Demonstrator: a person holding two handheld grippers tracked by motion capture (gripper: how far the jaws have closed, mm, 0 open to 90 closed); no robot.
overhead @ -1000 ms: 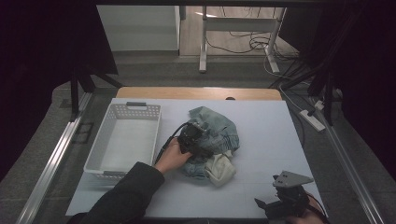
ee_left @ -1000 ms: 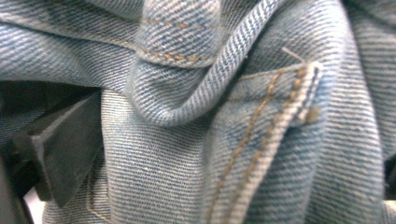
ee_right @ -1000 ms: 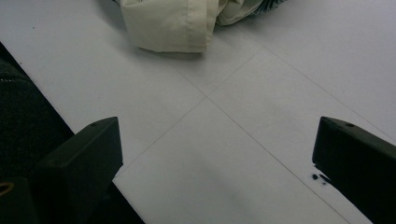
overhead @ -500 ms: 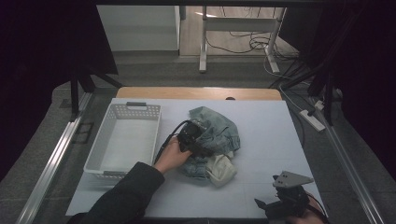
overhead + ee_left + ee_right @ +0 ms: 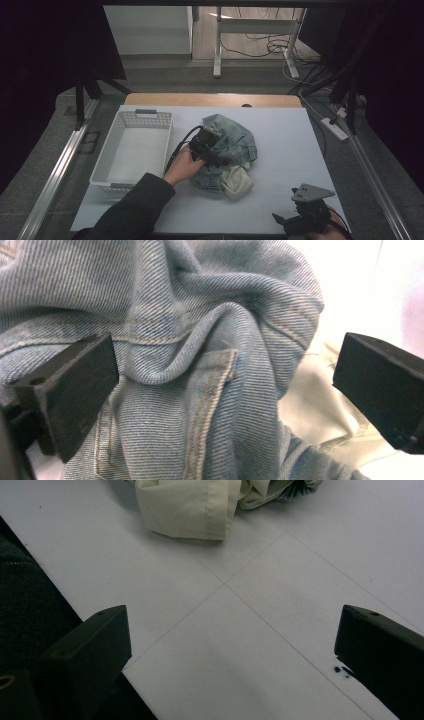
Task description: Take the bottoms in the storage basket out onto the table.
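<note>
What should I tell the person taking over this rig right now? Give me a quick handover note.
Left gripper: open, jaws spread around a raised fold of the denim garment, not yet closed on it.
Right gripper: open, holding nothing, at the near right corner of the table, aimed at bare table surface.
Things: the denim garment lies crumpled mid-table with a cream cloth at its near edge. The white basket stands to its left, with nothing visible in it.
Done: nothing is picked up yet.
Left: probably close the left gripper on the fold and lift; the basket looks like the likely destination.
</note>
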